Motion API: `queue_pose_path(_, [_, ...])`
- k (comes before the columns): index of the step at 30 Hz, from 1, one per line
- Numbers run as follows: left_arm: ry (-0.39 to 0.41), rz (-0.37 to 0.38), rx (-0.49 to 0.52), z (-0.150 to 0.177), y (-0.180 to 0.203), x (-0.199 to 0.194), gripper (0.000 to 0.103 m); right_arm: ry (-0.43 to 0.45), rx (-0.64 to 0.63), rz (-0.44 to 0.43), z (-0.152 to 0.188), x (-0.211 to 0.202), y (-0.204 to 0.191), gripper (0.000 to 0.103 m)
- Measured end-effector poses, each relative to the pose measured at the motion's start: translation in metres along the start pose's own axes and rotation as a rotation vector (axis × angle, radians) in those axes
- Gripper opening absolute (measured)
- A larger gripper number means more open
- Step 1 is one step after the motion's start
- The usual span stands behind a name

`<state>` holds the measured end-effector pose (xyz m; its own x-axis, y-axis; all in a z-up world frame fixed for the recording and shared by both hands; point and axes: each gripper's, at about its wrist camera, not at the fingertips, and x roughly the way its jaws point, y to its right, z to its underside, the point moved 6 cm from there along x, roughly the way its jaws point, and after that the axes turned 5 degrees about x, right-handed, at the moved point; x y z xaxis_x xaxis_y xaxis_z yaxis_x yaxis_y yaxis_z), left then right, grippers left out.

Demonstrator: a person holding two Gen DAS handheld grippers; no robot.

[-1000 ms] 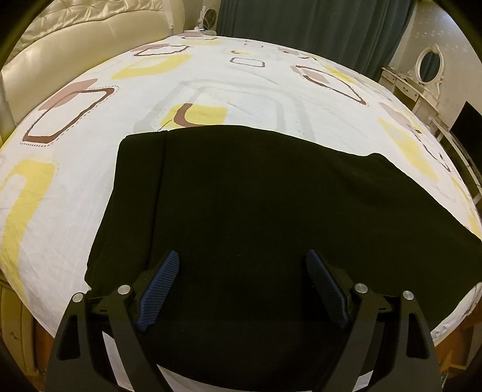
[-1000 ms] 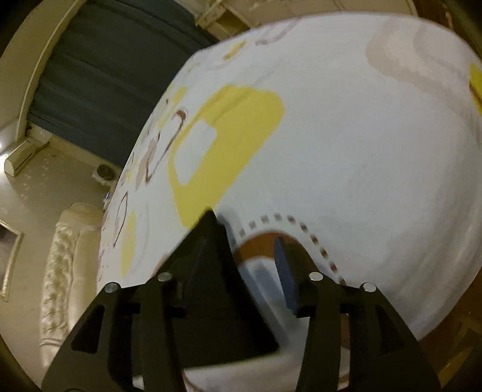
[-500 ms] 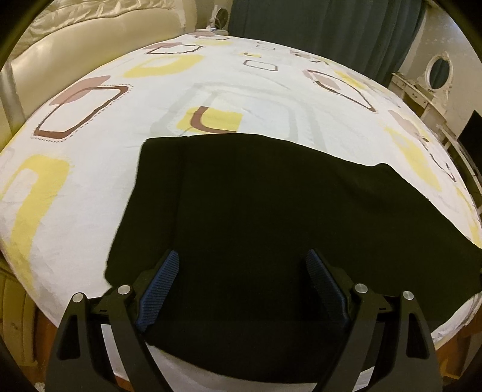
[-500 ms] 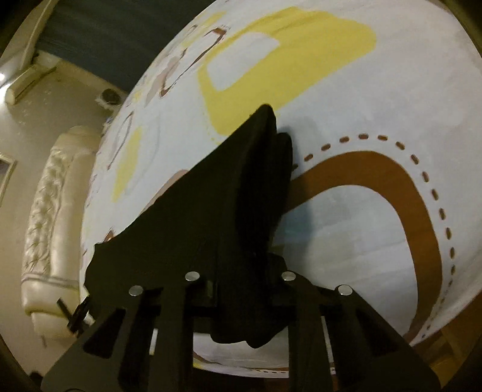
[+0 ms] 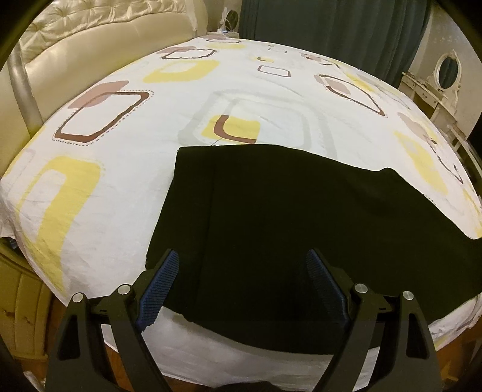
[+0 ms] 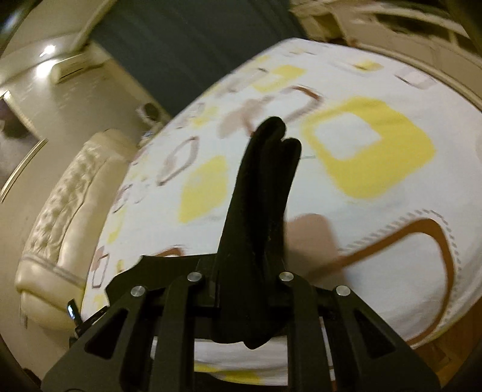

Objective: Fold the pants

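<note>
Right now your right gripper [image 6: 250, 271] is pinching a bunched end of the black pants [image 6: 262, 217]; its jaws have just been closing, and the dark cloth is standing up between them as a narrow folded ridge, with a little hanging down below the fingers. You are holding that end clear above the patterned bedsheet [image 6: 391, 193], and the right wrist view is blurring with the motion. Your left gripper [image 5: 242, 289] is staying wide apart, its blue ribbed pads [image 5: 158, 289] showing on both sides with nothing pressed between them. It is hovering over the near part of the pants [image 5: 286, 229], which are lying flat on the bedsheet [image 5: 105, 193] close to the near edge of the bed, stretching off toward the right side of the left wrist view. You cannot tell from that view whether the fingertips are touching the cloth or just hanging above it. A cream padded headboard [image 5: 90, 39] is standing at the far left, and dark teal curtains [image 5: 331, 27] are hanging behind the bed.
</note>
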<state>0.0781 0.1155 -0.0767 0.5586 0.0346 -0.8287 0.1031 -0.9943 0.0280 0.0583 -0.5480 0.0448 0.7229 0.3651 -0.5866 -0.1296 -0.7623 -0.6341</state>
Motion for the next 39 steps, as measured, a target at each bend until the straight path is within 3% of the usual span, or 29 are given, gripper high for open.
queue_pose_path(5, [0.008, 0.022, -0.018, -0.001, 0.002, -0.007, 0.086, -0.016, -0.097, -0.034, 0.015, 0.027, -0.079, 0.016])
queue_pose_path(14, [0.013, 0.021, 0.013, 0.002, 0.015, -0.005, 0.085, -0.126, -0.283, 0.032, 0.082, 0.112, -0.171, 0.016])
queue_pose_path(26, [0.011, 0.027, 0.021, 0.006, 0.022, -0.003, 0.086, -0.29, -0.447, 0.19, 0.184, 0.225, -0.198, 0.016])
queue_pose_path(33, [0.008, 0.032, 0.026, 0.007, 0.024, -0.001, 0.086, -0.294, -0.574, 0.302, 0.211, 0.249, -0.205, 0.016])
queue_pose_path(39, [0.003, 0.035, 0.036, 0.009, 0.028, 0.0, 0.085, -0.293, -0.607, 0.322, 0.222, 0.255, -0.21, 0.016])
